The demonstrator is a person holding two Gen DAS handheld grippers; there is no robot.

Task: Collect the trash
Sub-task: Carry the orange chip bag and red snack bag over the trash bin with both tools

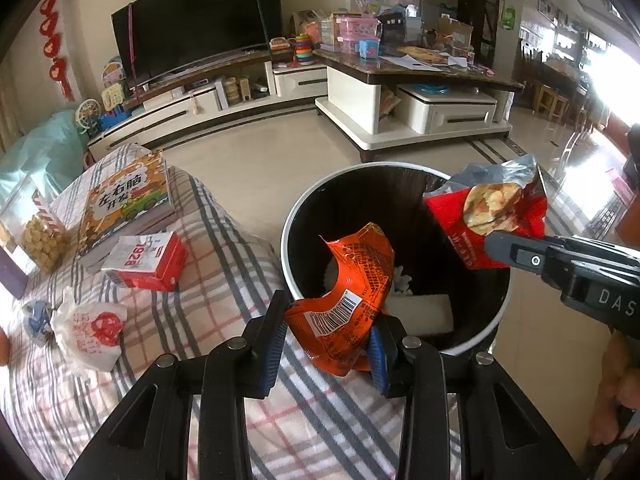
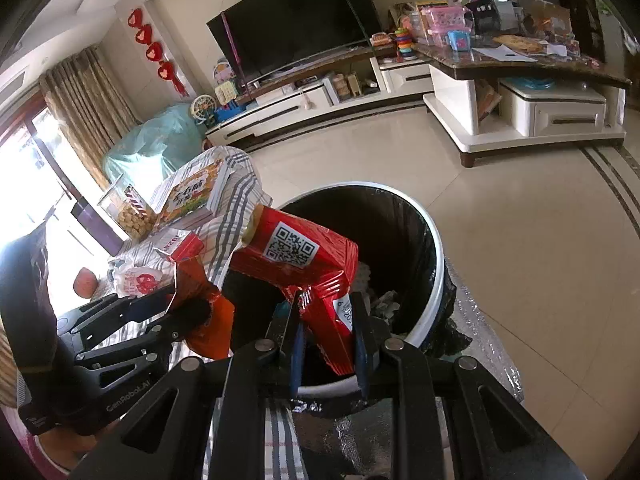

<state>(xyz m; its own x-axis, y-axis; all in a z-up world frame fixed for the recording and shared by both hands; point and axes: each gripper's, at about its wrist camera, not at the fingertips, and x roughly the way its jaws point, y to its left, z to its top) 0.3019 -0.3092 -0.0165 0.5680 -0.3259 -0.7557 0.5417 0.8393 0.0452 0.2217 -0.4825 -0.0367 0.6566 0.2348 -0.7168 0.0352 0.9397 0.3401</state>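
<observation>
As the left wrist view looked down past its own fingers, the left gripper was clamped on an orange snack wrapper, whose top half hung over the near rim of the trash bin. Ahead and to the right, the right gripper pinched a red chip bag above the bin's far-right edge. White scraps already lay in the bottom. To the left, on the plaid cloth, a red-and-white carton, a crumpled plastic bag and a children's book remained.

In the right wrist view, the right gripper was closed on the lower corner of the red chip bag, the bag leaning forward over the bin's dark opening. The left gripper sat to the left, the orange wrapper in its grip close to the rim.

Judgement: both pieces were at the drop stage. The orange wrapper seemed only partly over the mouth; carrying it further forward before letting go should keep it from sliding onto the cloth. Light foil may cling to the pads, so spread the jaws wide.
</observation>
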